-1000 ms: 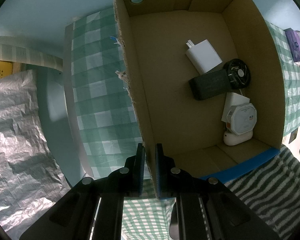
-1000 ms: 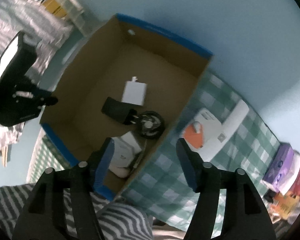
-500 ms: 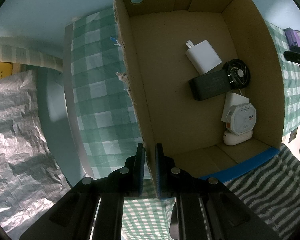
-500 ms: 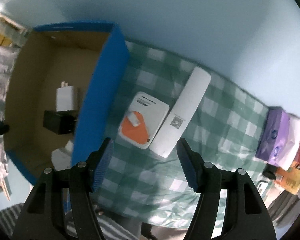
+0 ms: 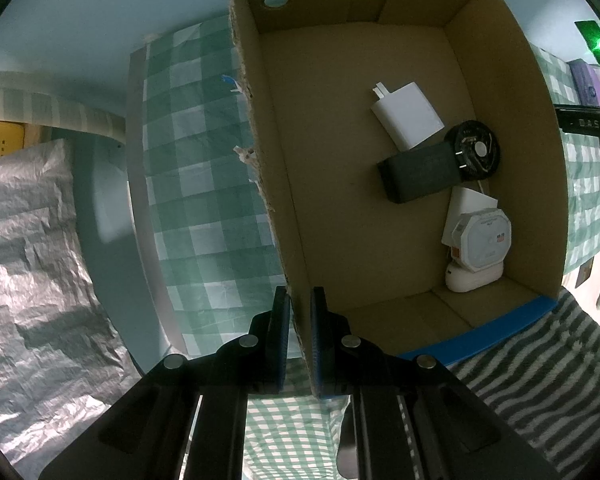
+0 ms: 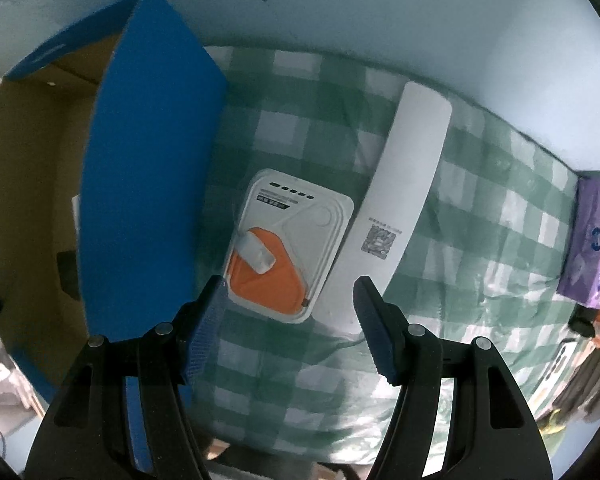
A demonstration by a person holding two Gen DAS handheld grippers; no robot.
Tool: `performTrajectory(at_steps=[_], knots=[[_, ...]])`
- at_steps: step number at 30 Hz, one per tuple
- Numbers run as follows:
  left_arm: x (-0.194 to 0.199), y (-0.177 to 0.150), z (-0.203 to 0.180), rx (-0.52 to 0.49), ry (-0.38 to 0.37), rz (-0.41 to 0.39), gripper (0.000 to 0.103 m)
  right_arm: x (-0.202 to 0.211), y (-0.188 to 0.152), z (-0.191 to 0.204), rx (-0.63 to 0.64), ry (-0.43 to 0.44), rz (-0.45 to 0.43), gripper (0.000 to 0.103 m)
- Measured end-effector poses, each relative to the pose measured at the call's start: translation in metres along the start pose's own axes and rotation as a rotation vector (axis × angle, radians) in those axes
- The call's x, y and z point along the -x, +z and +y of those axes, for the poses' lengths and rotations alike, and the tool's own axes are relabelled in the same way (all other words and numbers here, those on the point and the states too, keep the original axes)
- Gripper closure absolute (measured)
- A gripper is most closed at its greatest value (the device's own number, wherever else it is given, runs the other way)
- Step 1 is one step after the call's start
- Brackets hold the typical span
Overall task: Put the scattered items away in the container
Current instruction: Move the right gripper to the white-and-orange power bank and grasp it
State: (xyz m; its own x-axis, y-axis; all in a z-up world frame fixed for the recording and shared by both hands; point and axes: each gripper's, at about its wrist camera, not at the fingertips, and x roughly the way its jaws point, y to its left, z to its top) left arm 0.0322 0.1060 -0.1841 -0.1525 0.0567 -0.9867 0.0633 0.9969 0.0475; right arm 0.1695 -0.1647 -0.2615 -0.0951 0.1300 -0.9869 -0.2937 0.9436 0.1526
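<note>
My left gripper point(image 5: 299, 304) is shut on the left wall of the cardboard box point(image 5: 276, 168). Inside the box lie a white charger point(image 5: 408, 114), a black block point(image 5: 418, 174), a black round device point(image 5: 476, 155) and a white octagonal pack point(image 5: 482, 242). The box's blue outer wall point(image 6: 140, 184) shows in the right wrist view. My right gripper point(image 6: 288, 300) is open and empty, just above a white and orange device point(image 6: 288, 244) on the checked cloth. A long white bar point(image 6: 404, 196) lies right beside that device.
A green checked cloth point(image 6: 480, 240) covers the table. A purple pack point(image 6: 592, 240) sits at its right edge. A striped fabric point(image 5: 540, 368) lies in front of the box. Crinkled silver sheeting point(image 5: 28, 260) lies off to the left.
My right gripper has swung away from over the box to the cloth and come down close over the white and orange device. My left gripper holds the box wall unchanged.
</note>
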Motion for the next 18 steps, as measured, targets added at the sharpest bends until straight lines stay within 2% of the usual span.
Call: performTrajectory(at_steps=[18], knots=[[0.001,-0.001,-0.003,-0.001,0.0,0.0,0.094,-0.025,0.002,0.012,-0.027,-0.011,0.034,0.037]])
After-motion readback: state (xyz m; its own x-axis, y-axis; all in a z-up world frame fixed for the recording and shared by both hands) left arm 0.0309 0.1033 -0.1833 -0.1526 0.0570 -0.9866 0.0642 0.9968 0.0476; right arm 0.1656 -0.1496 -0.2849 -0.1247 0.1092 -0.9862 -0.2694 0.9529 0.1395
